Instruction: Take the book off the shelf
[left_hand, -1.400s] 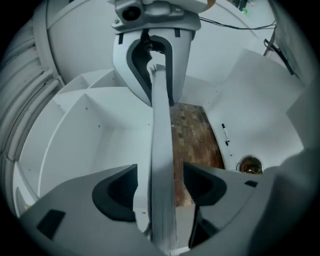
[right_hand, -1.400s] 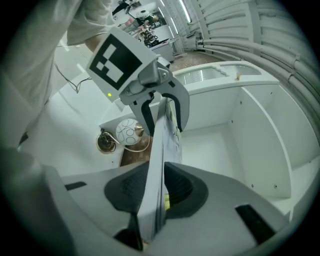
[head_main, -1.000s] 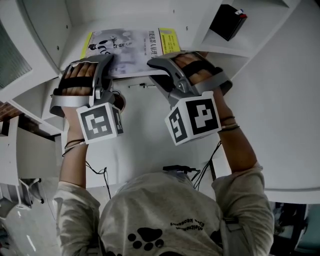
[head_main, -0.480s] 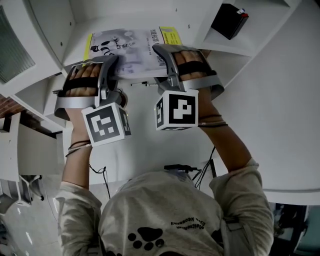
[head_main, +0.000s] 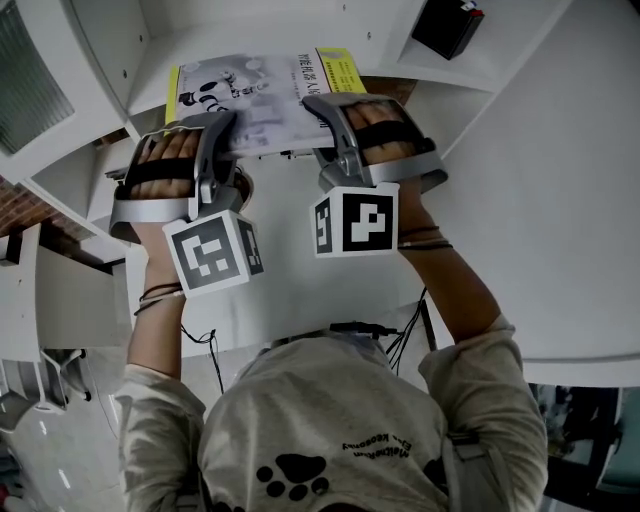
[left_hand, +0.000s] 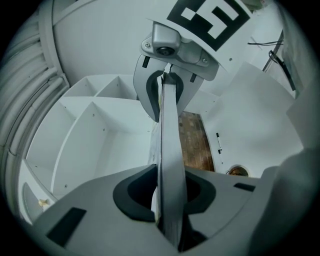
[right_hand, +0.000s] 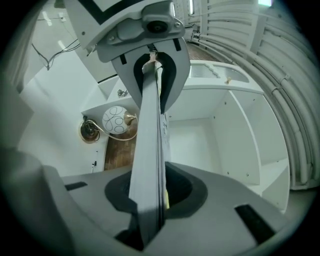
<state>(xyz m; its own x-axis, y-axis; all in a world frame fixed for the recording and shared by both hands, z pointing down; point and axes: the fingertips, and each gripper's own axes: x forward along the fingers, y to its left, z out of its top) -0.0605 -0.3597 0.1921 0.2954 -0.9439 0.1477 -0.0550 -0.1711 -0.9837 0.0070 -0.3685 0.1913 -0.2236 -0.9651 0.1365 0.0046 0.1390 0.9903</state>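
Observation:
A thin book (head_main: 258, 92) with a grey cover and yellow strips lies flat at the mouth of a white shelf compartment (head_main: 100, 70). My left gripper (head_main: 222, 128) grips its near left edge and my right gripper (head_main: 327, 112) its near right edge. Both pairs of jaws have just been closing with the book between them. In the left gripper view the book (left_hand: 169, 150) runs edge-on through the left gripper (left_hand: 167, 202). In the right gripper view the book (right_hand: 150, 145) passes the same way through the right gripper (right_hand: 152, 200). Each view shows the other gripper clamped at the book's far end.
A black box (head_main: 447, 22) sits in the shelf compartment to the upper right. White shelf walls and dividers (left_hand: 90, 130) surround the book. A white curved tabletop (head_main: 540, 200) lies at the right, cables (head_main: 365, 335) below it. A round ornament (right_hand: 116, 120) lies over brown floor.
The right gripper has shifted left along the book's near edge and turned its marker cube to face the camera. The left gripper and the book have barely moved.

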